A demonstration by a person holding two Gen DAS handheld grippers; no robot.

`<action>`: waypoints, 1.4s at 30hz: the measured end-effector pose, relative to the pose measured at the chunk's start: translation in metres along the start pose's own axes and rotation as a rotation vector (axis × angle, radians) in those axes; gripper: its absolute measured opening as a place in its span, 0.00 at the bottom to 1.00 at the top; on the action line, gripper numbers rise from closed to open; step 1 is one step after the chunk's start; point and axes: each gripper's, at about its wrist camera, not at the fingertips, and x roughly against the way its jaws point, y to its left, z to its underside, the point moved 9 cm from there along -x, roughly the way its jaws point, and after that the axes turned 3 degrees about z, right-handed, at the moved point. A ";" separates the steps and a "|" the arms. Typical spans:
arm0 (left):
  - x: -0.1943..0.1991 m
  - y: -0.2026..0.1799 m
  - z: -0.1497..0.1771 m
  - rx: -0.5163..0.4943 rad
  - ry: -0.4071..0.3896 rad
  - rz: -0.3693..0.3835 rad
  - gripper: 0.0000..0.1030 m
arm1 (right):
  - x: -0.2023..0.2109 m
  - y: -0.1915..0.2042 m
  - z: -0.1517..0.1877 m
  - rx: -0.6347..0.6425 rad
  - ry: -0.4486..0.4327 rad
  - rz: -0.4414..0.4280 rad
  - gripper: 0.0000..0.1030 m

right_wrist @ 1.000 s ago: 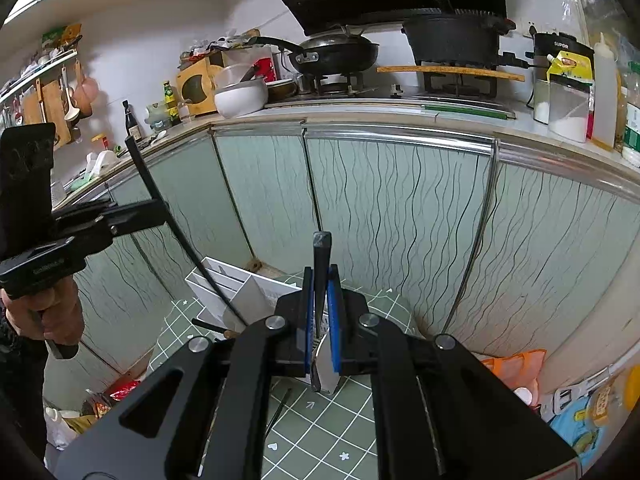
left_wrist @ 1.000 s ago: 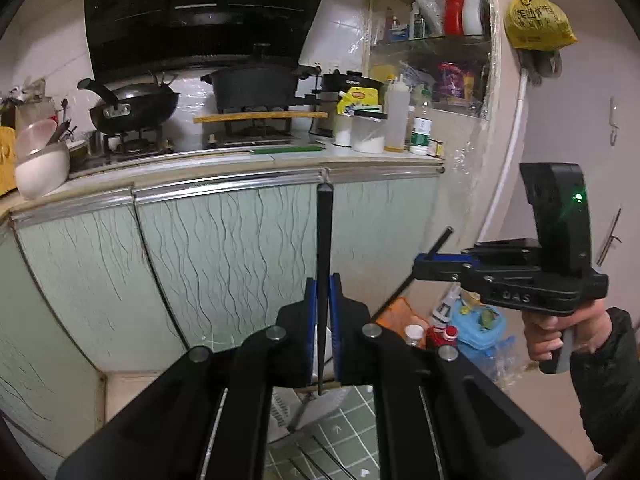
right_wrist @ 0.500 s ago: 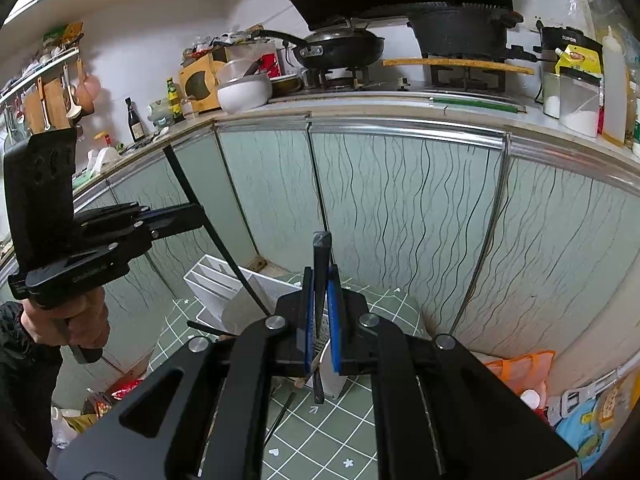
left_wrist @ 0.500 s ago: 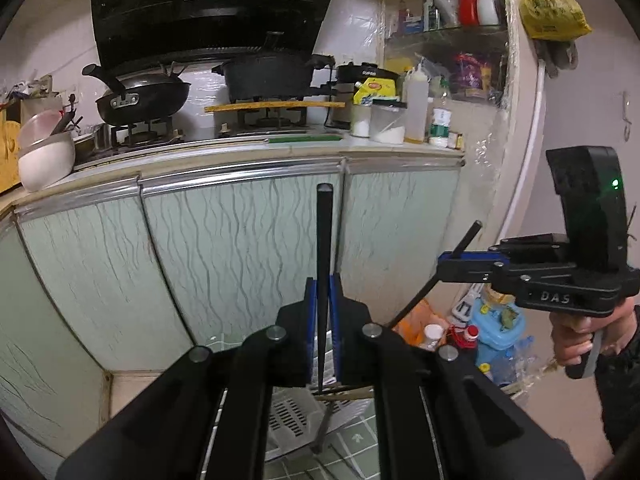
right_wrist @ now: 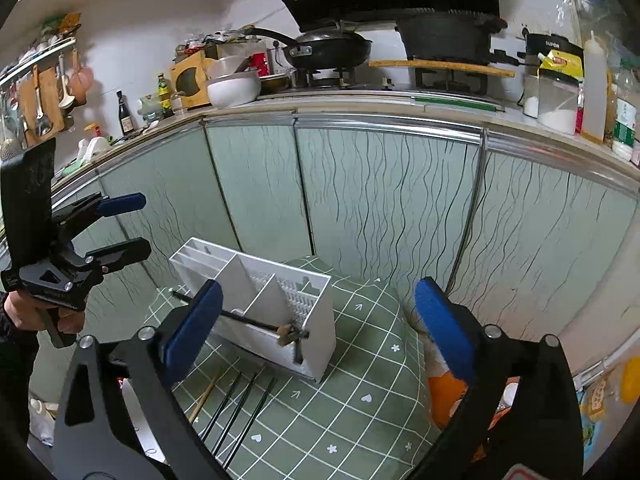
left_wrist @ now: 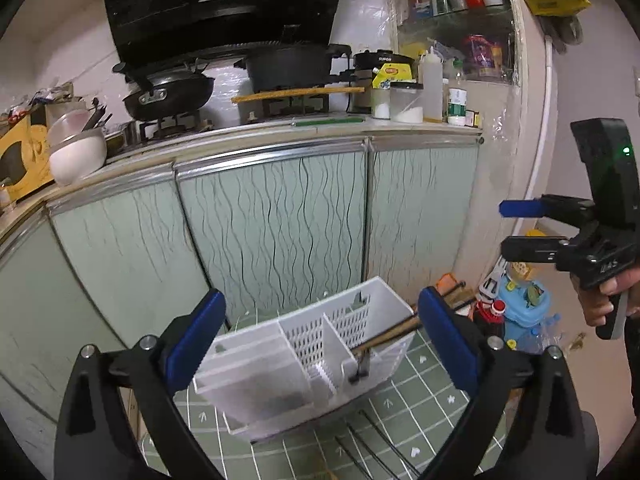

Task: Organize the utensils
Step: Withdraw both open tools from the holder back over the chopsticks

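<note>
A white divided utensil caddy stands on a green checked mat, also in the right wrist view. Wooden and black chopsticks lie slanting in its right compartment. More black chopsticks and one wooden one lie on the mat before it. My left gripper is open and empty above the caddy; it shows at the left of the right wrist view. My right gripper is open and empty; it shows at the right of the left wrist view.
Green cabinet doors stand close behind the caddy. The counter holds a wok, a black pot and a white bowl. Bottles and a blue toy clutter the floor at the right.
Both grippers held a black chopstick upright earlier; both are now open and empty. The chopsticks now lie in the caddy. Both views have tilted down toward the caddy.
</note>
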 end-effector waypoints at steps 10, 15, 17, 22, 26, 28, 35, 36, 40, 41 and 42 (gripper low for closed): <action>0.038 -0.007 0.017 0.022 -0.019 -0.017 0.94 | 0.030 0.031 0.015 0.071 -0.018 0.010 0.92; 0.060 -0.012 0.019 0.029 -0.043 -0.024 0.95 | 0.044 0.041 0.018 0.076 -0.029 0.007 0.92; 0.069 -0.014 0.020 0.030 -0.051 -0.028 0.95 | 0.049 0.044 0.021 0.076 -0.033 0.009 0.92; 0.087 -0.017 0.031 0.037 -0.057 -0.072 0.95 | 0.061 0.051 0.034 0.075 -0.046 0.012 0.92; 0.101 -0.019 0.041 0.054 -0.072 -0.098 0.95 | 0.065 0.055 0.045 0.081 -0.048 0.035 0.92; 0.107 -0.020 0.048 0.061 -0.078 -0.111 0.95 | 0.068 0.057 0.051 0.078 -0.047 0.032 0.92; 0.118 -0.024 0.074 0.083 -0.087 -0.180 0.95 | 0.078 0.067 0.079 0.060 -0.048 0.045 0.92; 0.119 -0.024 0.078 0.086 -0.085 -0.181 0.95 | 0.079 0.069 0.083 0.060 -0.047 0.045 0.92; 0.120 -0.025 0.097 0.111 -0.068 -0.191 0.95 | 0.081 0.074 0.102 0.062 -0.045 0.061 0.92; 0.120 -0.026 0.101 0.117 -0.067 -0.194 0.95 | 0.081 0.076 0.107 0.066 -0.044 0.068 0.92; 0.120 -0.027 0.107 0.125 -0.065 -0.193 0.95 | 0.082 0.078 0.113 0.070 -0.043 0.076 0.92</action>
